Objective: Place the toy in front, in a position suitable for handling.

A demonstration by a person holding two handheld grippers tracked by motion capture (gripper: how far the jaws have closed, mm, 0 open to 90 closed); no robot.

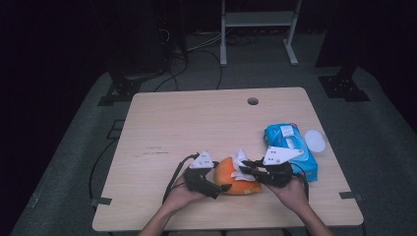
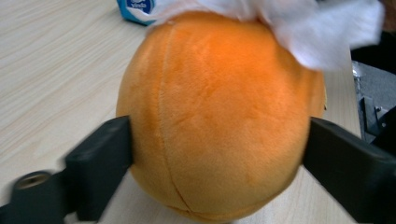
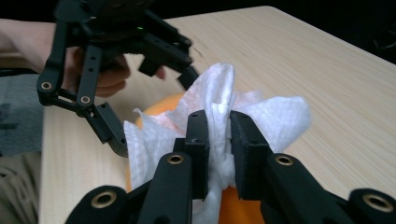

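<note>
Left gripper: fingers flank my orange plush ball, touching both sides.
Right gripper: fingers pinching white wipe atop ball.

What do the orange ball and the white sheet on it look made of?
Orange ball: looks like plush fabric, matte short nap with stitched seams, probably stuffed. White sheet: thin, soft, crumpled with a dimpled texture, likely a wet wipe or tissue.
</note>
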